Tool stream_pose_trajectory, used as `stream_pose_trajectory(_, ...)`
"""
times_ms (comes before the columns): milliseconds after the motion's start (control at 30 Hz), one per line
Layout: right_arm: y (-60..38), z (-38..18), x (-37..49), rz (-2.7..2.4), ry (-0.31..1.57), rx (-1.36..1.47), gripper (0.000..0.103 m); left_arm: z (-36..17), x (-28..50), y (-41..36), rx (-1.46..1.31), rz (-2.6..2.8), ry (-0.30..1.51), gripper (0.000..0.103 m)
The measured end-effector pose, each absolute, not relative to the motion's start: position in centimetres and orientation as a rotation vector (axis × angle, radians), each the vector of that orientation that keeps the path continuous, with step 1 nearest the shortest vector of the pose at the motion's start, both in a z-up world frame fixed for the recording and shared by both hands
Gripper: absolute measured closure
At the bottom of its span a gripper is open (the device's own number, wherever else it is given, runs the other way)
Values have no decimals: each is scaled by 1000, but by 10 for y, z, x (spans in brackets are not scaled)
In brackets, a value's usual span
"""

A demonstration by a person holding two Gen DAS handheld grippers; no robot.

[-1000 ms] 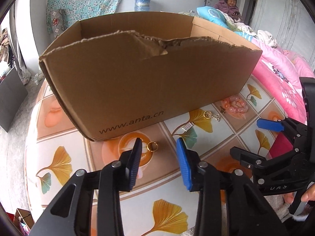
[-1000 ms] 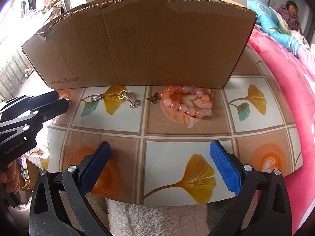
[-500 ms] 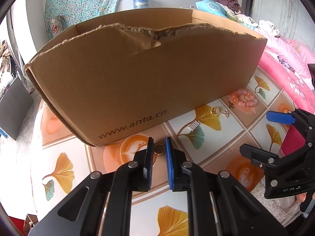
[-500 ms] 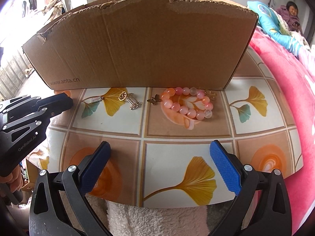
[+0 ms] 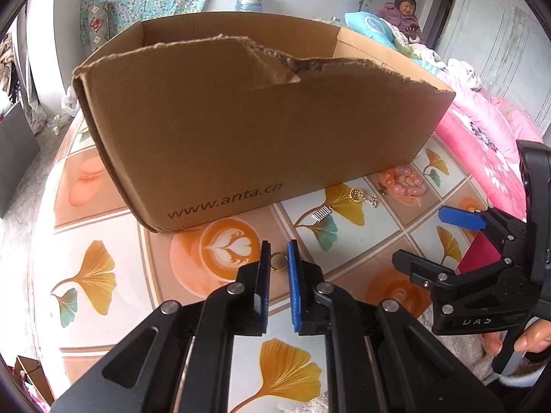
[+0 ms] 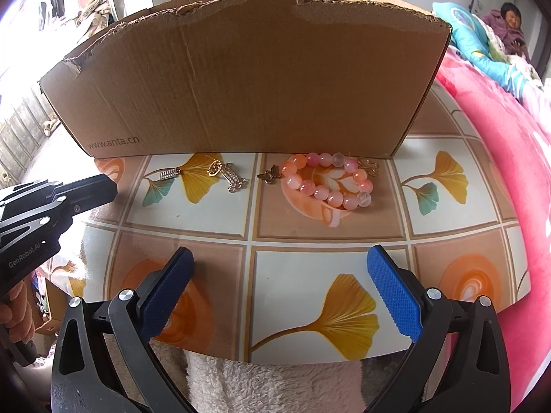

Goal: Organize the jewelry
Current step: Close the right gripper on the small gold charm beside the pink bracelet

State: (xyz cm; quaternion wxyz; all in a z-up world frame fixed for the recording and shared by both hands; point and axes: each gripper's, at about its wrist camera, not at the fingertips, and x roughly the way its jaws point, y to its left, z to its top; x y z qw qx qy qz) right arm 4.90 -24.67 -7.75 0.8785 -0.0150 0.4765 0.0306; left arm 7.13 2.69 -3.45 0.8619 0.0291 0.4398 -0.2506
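Gold ring [image 5: 278,262] sits low-centre in the left wrist view, pinched between the blue pads [image 5: 293,268] of the left claw [image 5: 277,261], which is narrowed right down onto it, the jaws having just been closing. Ring looks on or just off the worktop [image 5: 103,227]; can't tell which. Above it, a latte-art print on the cloth.

Rest of the jewelry lies along the foot of the cardboard box [image 6: 241,79], centre of the right wrist view: silver ridged clip [image 6: 169,174] at left, gold oval charm w/ chain link [image 6: 227,173] next, small butterfly charm [image 6: 270,174], then the pink bead bracelet [image 6: 329,183], w/ a gold wire butterfly [image 6: 369,166] touching its upper right. All on the ginkgo-print cloth, near the box wall.

Right claw [image 6: 280,287] at bottom of its own view, jaws wide, nothing between the pads, well short of the bracelet. It also shows at right in the left view. A hand [image 5: 530,339] grips its handle, lower right.

Box is open-topped, torn rim, "www.anta.cn" printed low on the front. Pink bedding [image 6: 499,158] at right edge; a person [image 6: 509,29] upper right.
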Motion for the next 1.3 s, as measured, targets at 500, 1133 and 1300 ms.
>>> stream_pose_trajectory(500, -252, -70, 51, 124, 978, -35, 7, -18, 68, 43, -10, -494, 860, 94)
stream_pose_trajectory(1133, -223, -52, 97, 377, 888, -156, 91, -19, 66, 36, 39, -474, 845, 94)
stream_pose_trajectory(1300, -221, -56, 106, 383, 895, -151, 91, -22, 69, 37, 41, -473, 857, 94)
